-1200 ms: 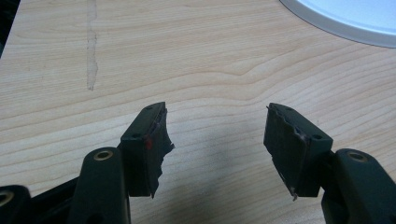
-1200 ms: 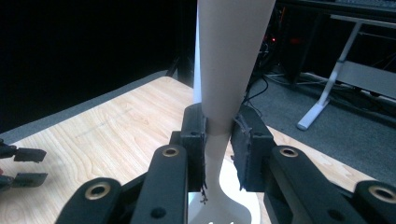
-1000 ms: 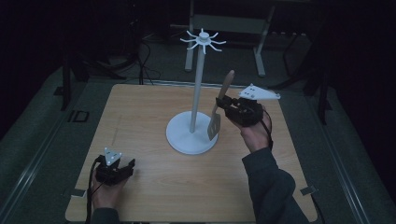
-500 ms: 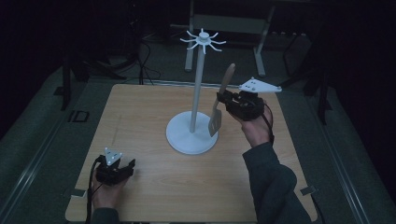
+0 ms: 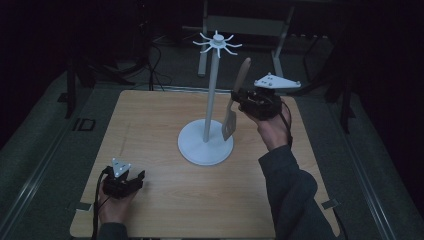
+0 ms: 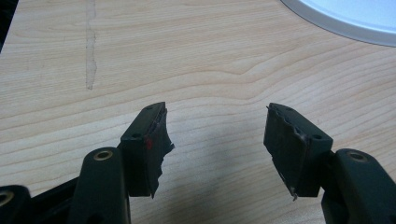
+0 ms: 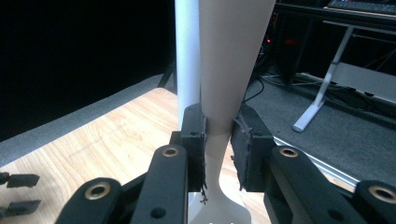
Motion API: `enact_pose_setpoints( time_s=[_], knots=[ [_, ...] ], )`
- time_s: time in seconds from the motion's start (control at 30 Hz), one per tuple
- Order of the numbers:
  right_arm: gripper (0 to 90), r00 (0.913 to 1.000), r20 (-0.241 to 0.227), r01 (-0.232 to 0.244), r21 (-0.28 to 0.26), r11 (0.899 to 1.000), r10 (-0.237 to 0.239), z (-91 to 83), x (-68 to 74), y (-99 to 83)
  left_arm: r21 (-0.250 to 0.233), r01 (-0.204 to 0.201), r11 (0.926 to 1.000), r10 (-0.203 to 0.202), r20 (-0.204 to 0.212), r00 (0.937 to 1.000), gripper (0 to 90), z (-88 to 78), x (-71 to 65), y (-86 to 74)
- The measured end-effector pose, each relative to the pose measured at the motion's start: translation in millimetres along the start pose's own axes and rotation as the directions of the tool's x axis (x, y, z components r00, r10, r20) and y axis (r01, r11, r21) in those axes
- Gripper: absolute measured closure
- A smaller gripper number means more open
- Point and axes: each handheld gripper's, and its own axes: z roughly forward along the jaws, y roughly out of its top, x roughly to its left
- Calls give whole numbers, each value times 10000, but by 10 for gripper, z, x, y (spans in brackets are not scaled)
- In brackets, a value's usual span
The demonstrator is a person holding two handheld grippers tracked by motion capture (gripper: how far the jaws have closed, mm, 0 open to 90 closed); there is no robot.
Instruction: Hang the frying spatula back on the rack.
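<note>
Spatula (image 5: 235, 102) hangs upright in the air just beside the white stand's (image 5: 210, 100) pole, blade down, the right gripper (image 5: 243, 100) clamped on its neck. It looks like a hanging job: the handle's top must rise to the hooks (image 5: 218, 42) at the crown. The left gripper (image 5: 131, 181), jaws apart and empty, rests low on the pale wooden table (image 5: 150, 130). The room around is dark, with cables on grey carpet.

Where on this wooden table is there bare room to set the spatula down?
The wooden table is bare left of the white stand's round base, beyond the open left gripper. The near strip between both forearms is free too. It is crowded where the right gripper holds the wooden-handled spatula.
</note>
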Motion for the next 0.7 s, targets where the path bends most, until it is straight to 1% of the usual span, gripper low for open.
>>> enact_pose_setpoints(
  time_s=[0.3,0.43,0.57,0.7],
  knots=[
    [756,9999,62,138,227,9996,-139,77,25,96,-21,18,10000,-18,6,10000,398,-9,7,2],
    [757,9998,-57,214,273,9994,-212,108,33,135,-27,8,10000,-8,9,10000,398,-6,5,2],
    [756,9995,-22,327,387,9987,-326,149,55,173,-31,20,10000,-20,2,10000,398,-8,6,2],
    [756,9996,-11,281,446,9986,-281,184,61,201,-54,10,10000,-10,-2,10000,398,-10,9,2]
  ],
)
